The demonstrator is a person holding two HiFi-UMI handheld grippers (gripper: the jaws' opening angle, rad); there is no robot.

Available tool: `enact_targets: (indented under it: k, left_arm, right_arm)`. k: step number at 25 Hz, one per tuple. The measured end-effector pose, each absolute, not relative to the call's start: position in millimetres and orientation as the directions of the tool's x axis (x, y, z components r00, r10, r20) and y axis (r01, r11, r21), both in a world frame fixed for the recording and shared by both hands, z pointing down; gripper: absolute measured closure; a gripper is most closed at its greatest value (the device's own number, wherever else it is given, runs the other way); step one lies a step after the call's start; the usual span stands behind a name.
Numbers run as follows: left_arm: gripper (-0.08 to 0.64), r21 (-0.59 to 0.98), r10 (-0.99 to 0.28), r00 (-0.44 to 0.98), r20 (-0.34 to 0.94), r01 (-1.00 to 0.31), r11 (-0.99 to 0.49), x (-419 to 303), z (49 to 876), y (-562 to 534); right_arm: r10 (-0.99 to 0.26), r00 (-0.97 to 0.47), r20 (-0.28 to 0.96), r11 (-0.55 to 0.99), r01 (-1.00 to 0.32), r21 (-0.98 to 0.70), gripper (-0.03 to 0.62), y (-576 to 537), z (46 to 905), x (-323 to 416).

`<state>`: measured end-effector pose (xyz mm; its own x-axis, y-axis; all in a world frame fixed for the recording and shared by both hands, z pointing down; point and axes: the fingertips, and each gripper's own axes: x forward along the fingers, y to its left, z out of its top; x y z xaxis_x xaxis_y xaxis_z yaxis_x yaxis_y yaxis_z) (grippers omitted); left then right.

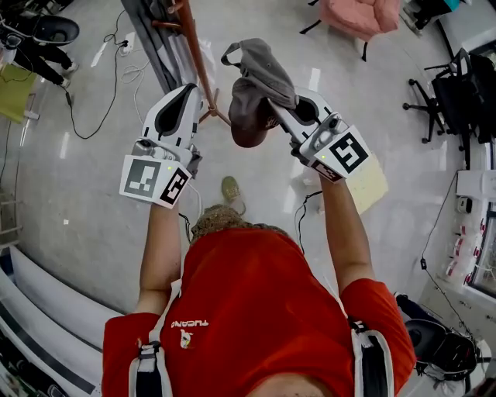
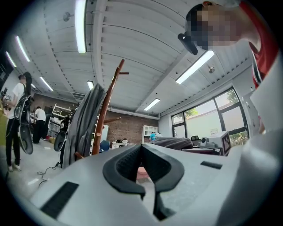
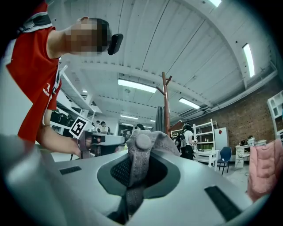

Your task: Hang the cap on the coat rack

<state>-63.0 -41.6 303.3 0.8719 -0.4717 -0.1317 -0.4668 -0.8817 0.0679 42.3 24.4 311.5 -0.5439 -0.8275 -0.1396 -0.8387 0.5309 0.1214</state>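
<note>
A grey cap [image 1: 260, 81] hangs upside down in the air, its dark red lining showing, and my right gripper [image 1: 285, 108] is shut on it. In the right gripper view the cap's crown and top button [image 3: 142, 142] fill the space between the jaws. The wooden coat rack [image 1: 198, 58] stands just left of the cap; its pole [image 3: 166, 103] rises beyond the cap. My left gripper [image 1: 190, 90] is raised beside the rack pole [image 2: 106, 110]. Its jaws are shut with nothing in them [image 2: 141, 149].
A grey coat [image 2: 84, 126] hangs on the rack. A pink armchair [image 1: 360, 15] and a black office chair [image 1: 457, 93] stand farther off. Cables [image 1: 116, 70] trail on the floor at left. Other people [image 2: 15, 119] stand at the room's edge.
</note>
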Motion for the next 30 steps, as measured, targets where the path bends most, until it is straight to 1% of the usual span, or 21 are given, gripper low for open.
enact_targets:
  k: [7, 16, 20, 24, 30]
  left_arm:
    - [0.551, 0.078, -0.498, 0.862, -0.09, -0.493, -0.867, -52.7, 319.1, -120.0]
    - [0.551, 0.077, -0.513, 0.854, -0.082, -0.508, -0.858, -46.3, 329.1, -146.0]
    - [0.551, 0.081, -0.544, 0.836, -0.072, -0.538, -0.839, -49.8, 327.7, -168.5]
    - [0.551, 0.074, -0.587, 0.808, -0.054, -0.583, -0.809, -46.9, 330.0, -181.8]
    - [0.551, 0.059, -0.678, 0.735, -0.029, -0.675, -0.735, -37.2, 326.8, -199.8]
  right_arm:
    - [-0.811, -0.573, -0.118, 0.572, -0.819, 0.048, 0.557, -67.5, 320.6, 63.4]
    - [-0.783, -0.622, -0.023, 0.62, -0.782, 0.058, 0.557, -128.9, 354.2, 82.5]
    - [-0.763, -0.646, -0.005, 0.646, -0.763, 0.034, 0.557, -166.0, 363.3, 87.4]
    - [-0.726, -0.687, 0.01, 0.687, -0.726, 0.016, 0.557, -193.8, 373.7, 94.9]
    - [-0.624, -0.781, 0.034, 0.78, -0.625, -0.018, 0.557, -232.1, 387.3, 101.6]
